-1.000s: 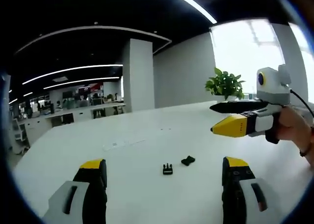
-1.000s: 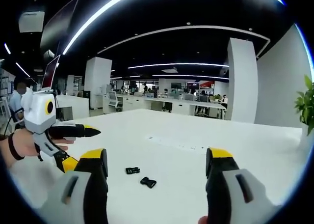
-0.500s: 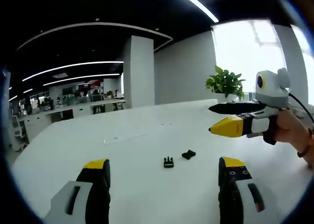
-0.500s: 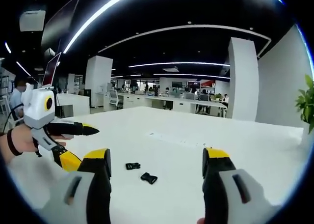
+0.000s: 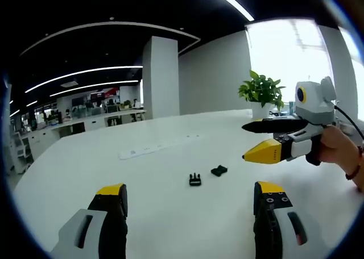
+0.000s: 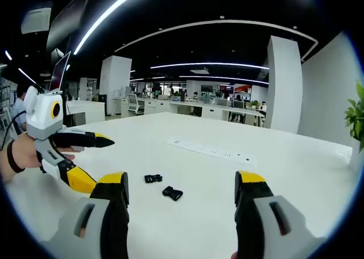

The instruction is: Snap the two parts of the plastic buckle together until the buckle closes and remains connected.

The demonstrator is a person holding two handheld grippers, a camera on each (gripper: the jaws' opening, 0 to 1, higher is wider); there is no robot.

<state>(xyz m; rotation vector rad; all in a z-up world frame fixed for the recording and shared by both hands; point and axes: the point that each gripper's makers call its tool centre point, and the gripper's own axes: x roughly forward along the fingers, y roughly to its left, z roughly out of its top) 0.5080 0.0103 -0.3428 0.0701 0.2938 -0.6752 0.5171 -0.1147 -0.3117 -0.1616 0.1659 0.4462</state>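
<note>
Left gripper view had my left tool (image 5: 189,213) at the bottom of the frame, jaws wide apart and holding nothing. Just above centre, the pronged buckle half (image 5: 195,180) lay on the white worktop (image 5: 85,174), with the socket half (image 5: 219,170) just beside it to the right, apart and unjoined. Further right, my right tool (image 5: 250,141) hovered spread and empty. I judged I was at the approach, nothing grasped yet. Next I'd need to lower each tool onto its own half and close firmly, then line up prongs with socket.
</note>
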